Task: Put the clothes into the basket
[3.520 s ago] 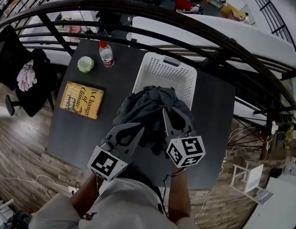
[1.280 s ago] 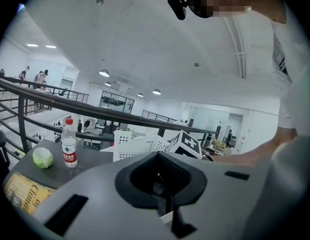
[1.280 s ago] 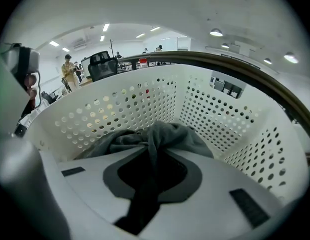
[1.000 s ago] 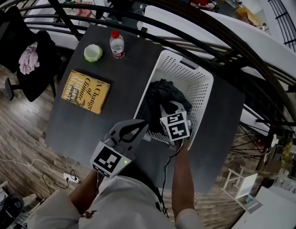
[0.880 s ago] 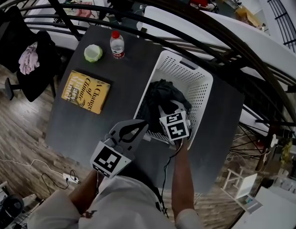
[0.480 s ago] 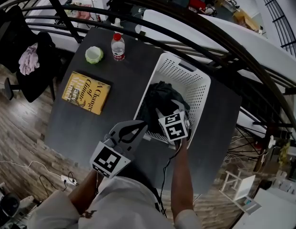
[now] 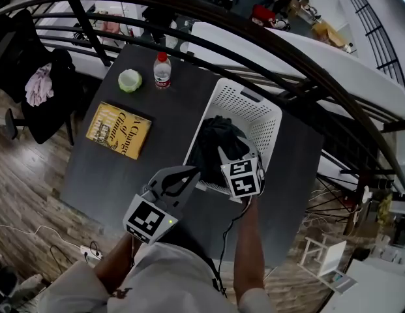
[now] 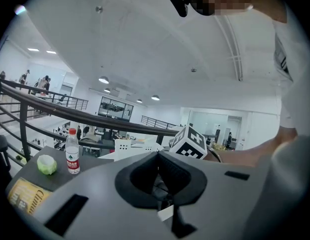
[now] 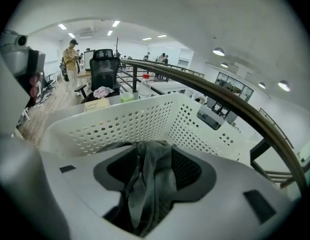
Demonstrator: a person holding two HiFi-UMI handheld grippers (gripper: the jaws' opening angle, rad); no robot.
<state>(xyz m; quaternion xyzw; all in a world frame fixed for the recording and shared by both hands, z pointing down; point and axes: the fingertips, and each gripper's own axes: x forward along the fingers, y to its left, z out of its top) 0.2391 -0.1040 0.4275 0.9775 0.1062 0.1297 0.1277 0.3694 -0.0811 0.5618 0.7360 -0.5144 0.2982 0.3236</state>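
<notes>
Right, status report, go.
Left gripper shut, empty. Right gripper jaws just opening, dark clothes between them, in basket. Nothing blocking.

dark clothes (image 7: 216, 145) | bunched inside | white perforated basket (image 7: 253, 109) | upright

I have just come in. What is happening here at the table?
A person is putting dark grey clothes into the white basket on the table, with a gripper in each hand. The right gripper hangs over the basket; its jaws have just been opening, and a fold of the clothes lies loosely between them. The left gripper is shut and empty, held beside the basket.
</notes>
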